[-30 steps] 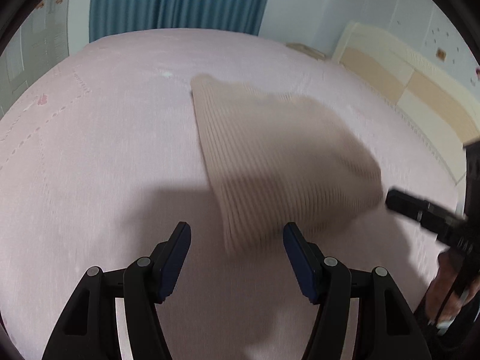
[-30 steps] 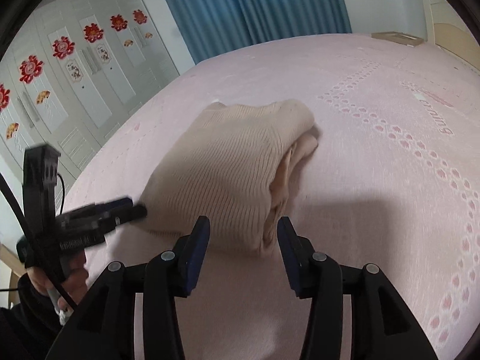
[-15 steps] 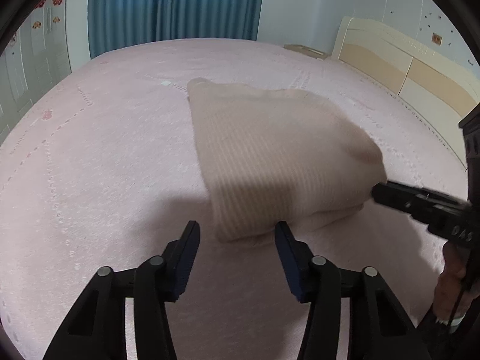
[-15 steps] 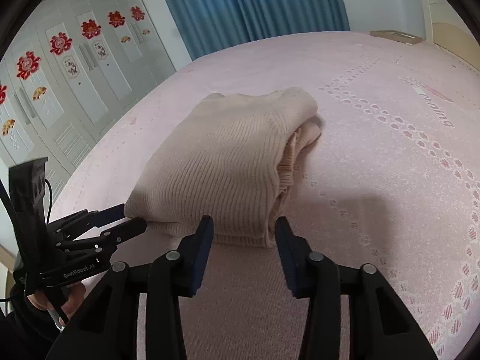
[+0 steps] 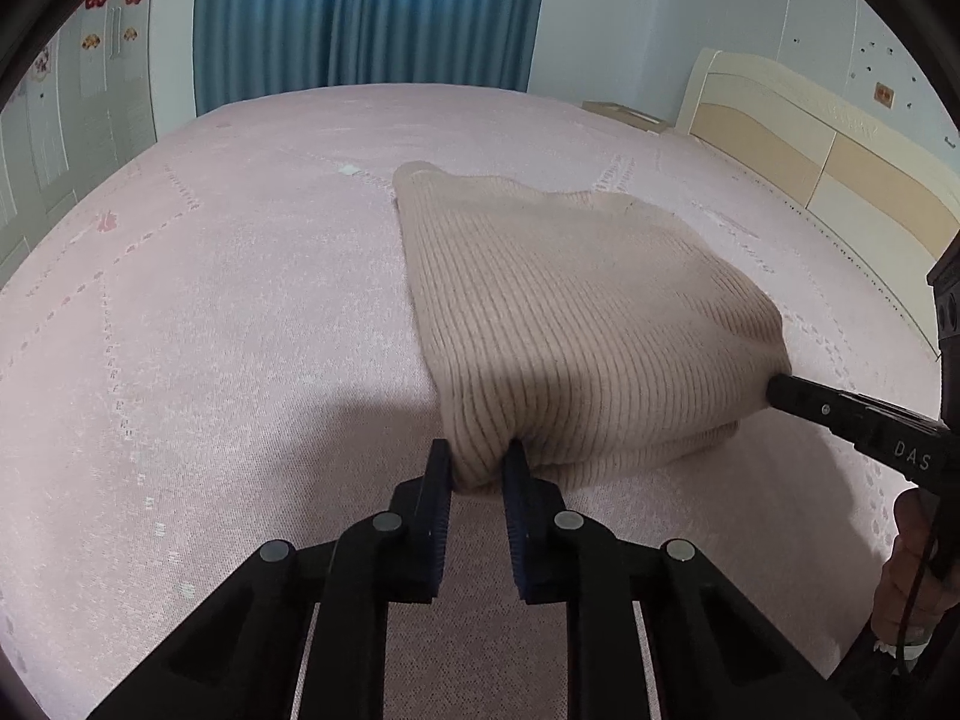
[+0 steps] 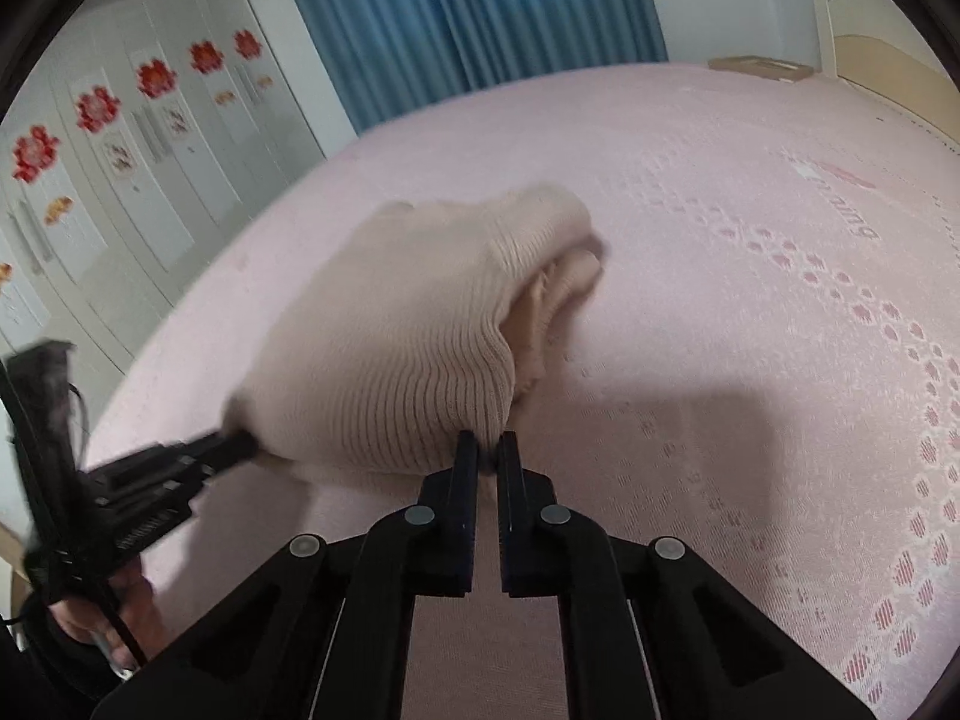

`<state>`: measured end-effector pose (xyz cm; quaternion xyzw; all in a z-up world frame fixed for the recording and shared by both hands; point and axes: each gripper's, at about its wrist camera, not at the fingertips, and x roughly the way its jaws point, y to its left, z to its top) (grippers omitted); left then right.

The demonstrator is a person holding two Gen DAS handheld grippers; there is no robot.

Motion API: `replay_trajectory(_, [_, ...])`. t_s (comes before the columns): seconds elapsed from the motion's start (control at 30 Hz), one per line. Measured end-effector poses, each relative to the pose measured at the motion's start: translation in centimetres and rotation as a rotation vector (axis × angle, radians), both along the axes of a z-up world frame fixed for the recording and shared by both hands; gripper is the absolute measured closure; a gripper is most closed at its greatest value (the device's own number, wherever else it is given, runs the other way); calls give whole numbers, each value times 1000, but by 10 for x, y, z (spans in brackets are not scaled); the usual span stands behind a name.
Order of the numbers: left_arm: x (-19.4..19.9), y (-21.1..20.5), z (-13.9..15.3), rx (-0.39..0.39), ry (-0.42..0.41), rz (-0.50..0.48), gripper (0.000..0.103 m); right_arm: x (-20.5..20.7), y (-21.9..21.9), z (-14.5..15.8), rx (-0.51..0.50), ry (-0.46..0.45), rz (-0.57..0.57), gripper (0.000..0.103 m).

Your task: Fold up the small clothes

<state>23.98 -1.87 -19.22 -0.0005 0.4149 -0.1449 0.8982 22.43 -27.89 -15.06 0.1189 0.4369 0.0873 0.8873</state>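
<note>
A beige ribbed knit garment (image 5: pixel 570 312) lies folded on the pink bedspread (image 5: pixel 210 330). My left gripper (image 5: pixel 477 468) is shut on its near left corner. My right gripper (image 6: pixel 487 450) is shut on the near right corner of the same garment (image 6: pixel 408 348), whose folded layers show at the right side. Each gripper also shows in the other's view: the right one (image 5: pixel 774 390) touches the garment's right edge, the left one (image 6: pixel 243 444) its left edge.
The pink bedspread (image 6: pixel 750 330) stretches all round the garment. A cream headboard (image 5: pixel 810 138) stands at the right, blue curtains (image 5: pixel 360 18) behind, and white wardrobe doors with red flower stickers (image 6: pixel 96 108) at the left.
Both grippers moved forward to the garment's near edge and shut on its two near corners. They were open and short of it before.
</note>
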Motion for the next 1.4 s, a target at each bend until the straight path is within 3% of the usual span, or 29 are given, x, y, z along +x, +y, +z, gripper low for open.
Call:
replay_trajectory(0.2, [4, -2, 0, -12, 32, -11, 80, 0, 2, 3, 18, 9, 45, 92])
replay_trajectory(0.23, [3, 0, 1, -24, 46, -17, 78, 0, 0, 5, 40, 8, 51, 89])
replay_trajectory(0.3, [0, 6, 2, -54, 61, -22, 75, -1, -7, 10, 109, -11, 56, 70])
replay_trajectory(0.33, [-2, 9, 5, -78, 59, -28, 75, -3, -11, 14, 130, -40, 39, 70])
replay_trajectory(0.5, [-5, 26, 16, -123, 9, -8, 44, 16, -17, 22, 171, -84, -30, 69])
replay_trajectory(0.73, [10, 37, 16, -136, 6, 70, 44, 85, -12, 9, 130, 73, -101, 69])
replay_trajectory(0.77, [13, 37, 15, -130, 6, 80, 44, 90, -11, 4, 121, 84, -111, 73])
replay_trajectory(0.8, [16, 37, 14, -123, 5, 90, 44, 90, -12, 0, 134, 78, -112, 89])
replay_trajectory(0.87, [20, 38, 13, -116, -4, 111, 44, 79, -12, 3, 179, -4, -92, 90])
replay_trajectory(0.93, [24, 42, 11, -132, -2, 129, 44, 59, -20, 18, 291, -147, -47, 91])
replay_trajectory(1.0, [27, 46, 10, -165, 14, 139, 44, 51, -24, 24, 283, -180, -52, 91])
replay_trajectory(1.03, [30, 47, 9, -181, 24, 142, 44, 54, -23, 19, 231, -150, -73, 91])
replay_trajectory(1.1, [37, 48, 7, -223, 51, 139, 44, 69, -20, -9, 141, -6, -116, 90])
replay_trajectory(1.17, [45, 45, 3, -243, 75, 139, 44, 76, -19, -24, 146, 57, -136, 87])
replay_trajectory(1.23, [50, 43, 1, -249, 81, 147, 44, 74, -20, -13, 153, 19, -125, 78])
replay_trajectory(1.3, [51, 40, 2, -260, 83, 148, 44, 66, -21, 8, 168, -80, -118, 71])
replay_trajectory(1.4, [58, 36, 2, -257, 83, 146, 44, 66, -19, 30, 71, -200, -138, 65])
